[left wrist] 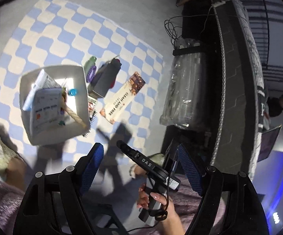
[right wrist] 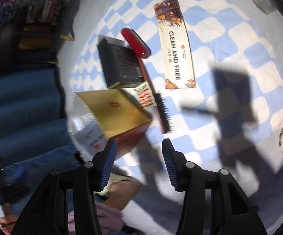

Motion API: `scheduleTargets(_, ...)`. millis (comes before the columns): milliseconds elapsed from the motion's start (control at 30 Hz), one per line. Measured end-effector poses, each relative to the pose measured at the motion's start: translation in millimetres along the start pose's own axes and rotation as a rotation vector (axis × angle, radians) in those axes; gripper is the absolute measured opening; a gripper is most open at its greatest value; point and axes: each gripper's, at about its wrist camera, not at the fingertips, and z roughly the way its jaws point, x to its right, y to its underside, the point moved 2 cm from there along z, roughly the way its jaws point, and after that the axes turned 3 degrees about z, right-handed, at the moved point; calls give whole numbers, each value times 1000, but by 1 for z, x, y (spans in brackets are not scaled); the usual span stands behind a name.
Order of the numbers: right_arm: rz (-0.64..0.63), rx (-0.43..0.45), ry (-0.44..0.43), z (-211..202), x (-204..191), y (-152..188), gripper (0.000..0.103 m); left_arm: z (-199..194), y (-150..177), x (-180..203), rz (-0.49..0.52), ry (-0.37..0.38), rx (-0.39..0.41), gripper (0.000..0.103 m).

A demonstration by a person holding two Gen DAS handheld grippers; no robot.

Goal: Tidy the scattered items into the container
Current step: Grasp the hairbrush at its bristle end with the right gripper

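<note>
Checkered rug [left wrist: 67, 31] is bearing a bin [left wrist: 27, 78], black box [right wrist: 120, 62], brush [right wrist: 161, 107] and carton [right wrist: 175, 45]; left gripper [left wrist: 140, 164] and right gripper [right wrist: 139, 156] are both hovering with jaws spread, gripping nothing.

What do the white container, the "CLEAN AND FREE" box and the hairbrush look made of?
White container: seemingly smooth plastic; thin, evenly white walls. "CLEAN AND FREE" box: printed cardboard, slight sheen, crisp edges. Hairbrush: reddish-brown body, possibly wood or plastic, with dark bristles; blur leaves it open.
</note>
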Motion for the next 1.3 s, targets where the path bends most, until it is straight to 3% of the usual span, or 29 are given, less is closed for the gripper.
scheduleTargets(67,-62,-8,101,21,2,1,49,-2,-1,3,29,-49,-5,77)
scheduleTargets(133,-108,-22,169,43,5,3,49,-3,-2,4,13,-29,-14,77)
scheduleTargets(300,-102,-35,171,90,7,-3,49,-11,-7,3,-24,48,-22,77)
scheduleTargets(367,-118,-11,179,105,4,-7,49,-16,-8,-1,-25,46,-11,77)
scheduleTargets(533,-245,12,295,137,-1,-10,49,-30,-12,-19,-58,15,18,77)
scheduleTargets(700,-355,-15,310,156,4,4,49,-41,-11,-23,-96,31,37,77)
scheduleTargets(733,-390,-24,332,161,5,8,48,-42,-10,-24,-98,31,39,77)
scheduleTargets(767,-425,-32,363,165,9,12,39,-42,-10,-24,-99,30,38,77)
scheduleTargets(800,-458,0,384,164,10,15,28,-41,-9,-24,-101,30,36,77)
scheduleTargets(1000,-314,-24,342,153,32,7,22,-30,-10,-21,-105,31,9,77)
scheduleTargets(1167,-344,38,433,125,43,9,20,-20,-12,-13,-103,26,-4,77)
scheduleTargets(1300,-307,71,424,96,62,10,20,-13,-14,0,-101,49,-6,77)
